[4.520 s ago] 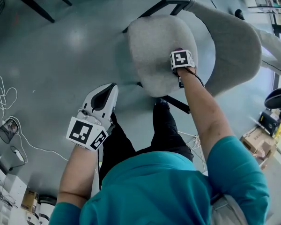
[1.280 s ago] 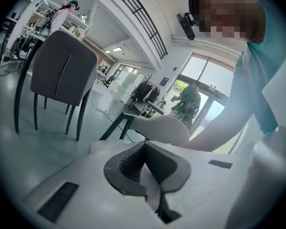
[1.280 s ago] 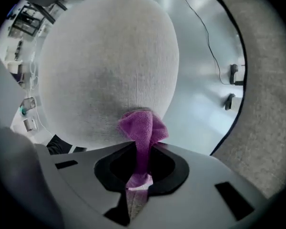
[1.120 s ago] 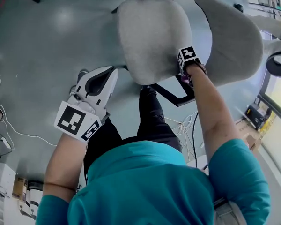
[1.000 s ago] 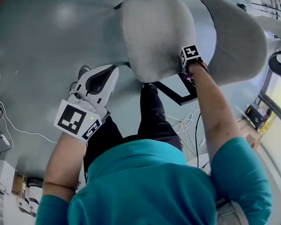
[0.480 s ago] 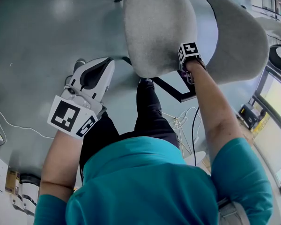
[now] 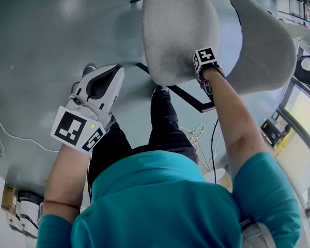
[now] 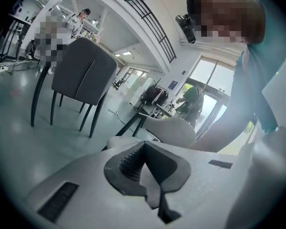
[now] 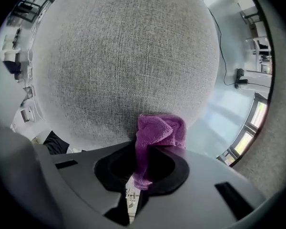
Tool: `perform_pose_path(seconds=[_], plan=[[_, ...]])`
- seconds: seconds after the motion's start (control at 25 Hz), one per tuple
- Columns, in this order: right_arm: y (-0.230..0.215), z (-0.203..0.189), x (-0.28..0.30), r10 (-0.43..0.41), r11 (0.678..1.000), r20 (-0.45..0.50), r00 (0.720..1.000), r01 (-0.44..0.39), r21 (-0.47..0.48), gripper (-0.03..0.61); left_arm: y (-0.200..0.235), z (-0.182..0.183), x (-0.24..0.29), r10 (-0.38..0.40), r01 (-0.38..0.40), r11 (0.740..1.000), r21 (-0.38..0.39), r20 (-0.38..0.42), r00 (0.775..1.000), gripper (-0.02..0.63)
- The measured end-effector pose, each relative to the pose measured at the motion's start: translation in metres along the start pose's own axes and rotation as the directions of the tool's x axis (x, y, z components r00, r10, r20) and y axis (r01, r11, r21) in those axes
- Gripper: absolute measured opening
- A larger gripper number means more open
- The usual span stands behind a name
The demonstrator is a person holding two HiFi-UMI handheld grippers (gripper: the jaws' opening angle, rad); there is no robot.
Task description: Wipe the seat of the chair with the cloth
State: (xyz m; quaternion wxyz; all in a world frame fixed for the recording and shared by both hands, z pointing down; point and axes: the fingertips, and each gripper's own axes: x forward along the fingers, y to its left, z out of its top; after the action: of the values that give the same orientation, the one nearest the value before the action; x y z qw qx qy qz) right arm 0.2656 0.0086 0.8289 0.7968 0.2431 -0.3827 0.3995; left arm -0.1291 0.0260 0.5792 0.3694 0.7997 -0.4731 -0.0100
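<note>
While one purple cloth [image 9: 159, 130] is all there is to wipe with, it sits clamped in the right tongs [image 9: 143, 161], bunched up and sticking out past the tips. The bunch presses on the grey seat [image 9: 124, 56] at its near right edge, just by the rim. In the head view these tongs point steeply down onto that same corner of the seat, with the marker cube on top.

Two tongs show in all. The left tongs [image 7: 116, 72] hang over the floor [image 7: 51, 35], left of the chair [image 7: 178, 30] and well apart from it. Their own view shows the jaws together with nothing between them.

Two chairs can be counted. The grey one has a rounded seat, a curved back [image 7: 263, 40] on its far right side and dark legs; the person's leg [image 7: 165, 123] stands just near its front edge. A second chair [image 8: 83, 78], dark with thin legs, stands farther off across the floor in the left gripper view. A tangle of thin cables [image 7: 199, 136] lies on the floor, near and to the right of the leg.
</note>
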Motion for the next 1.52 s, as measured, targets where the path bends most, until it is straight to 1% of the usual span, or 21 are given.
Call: perform_pose_path(seconds=[0.16, 0.36, 0.56, 0.92, 1.32, 1.52], plan=[[0.008, 0.000, -0.001, 0.006, 1.000, 0.001, 1.000, -0.006, -0.018, 0.048, 0.000, -0.001, -0.003, 0.002, -0.002, 1.000, -0.002, 0.004, 1.000, -0.005], [0.024, 0.000, -0.006, 0.035, 0.999, 0.012, 0.999, -0.035, -0.037, 0.048, -0.001, 0.001, -0.009, 0.001, -0.001, 1.000, 0.000, 0.012, 1.000, -0.005], [0.037, 0.001, -0.009, 0.042, 0.997, 0.021, 0.999, -0.041, -0.058, 0.048, -0.002, 0.001, -0.015, 0.005, -0.005, 1.000, 0.002, 0.024, 1.000, -0.005], [0.070, 0.004, -0.016, 0.076, 0.992, 0.045, 0.996, -0.071, -0.101, 0.048, -0.008, -0.004, -0.026, 0.000, 0.000, 1.000, -0.002, 0.029, 1.000, -0.005], [0.091, 0.007, -0.022, 0.082, 0.987, 0.059, 0.995, -0.073, -0.141, 0.048, -0.007, -0.004, -0.032, 0.004, -0.004, 1.000, -0.009, 0.042, 0.999, -0.005], [0.112, 0.008, -0.027, 0.102, 0.980, 0.066, 0.993, -0.089, -0.176, 0.048, -0.007, -0.006, -0.036, 0.006, -0.006, 1.000, -0.013, 0.046, 0.999, -0.005]])
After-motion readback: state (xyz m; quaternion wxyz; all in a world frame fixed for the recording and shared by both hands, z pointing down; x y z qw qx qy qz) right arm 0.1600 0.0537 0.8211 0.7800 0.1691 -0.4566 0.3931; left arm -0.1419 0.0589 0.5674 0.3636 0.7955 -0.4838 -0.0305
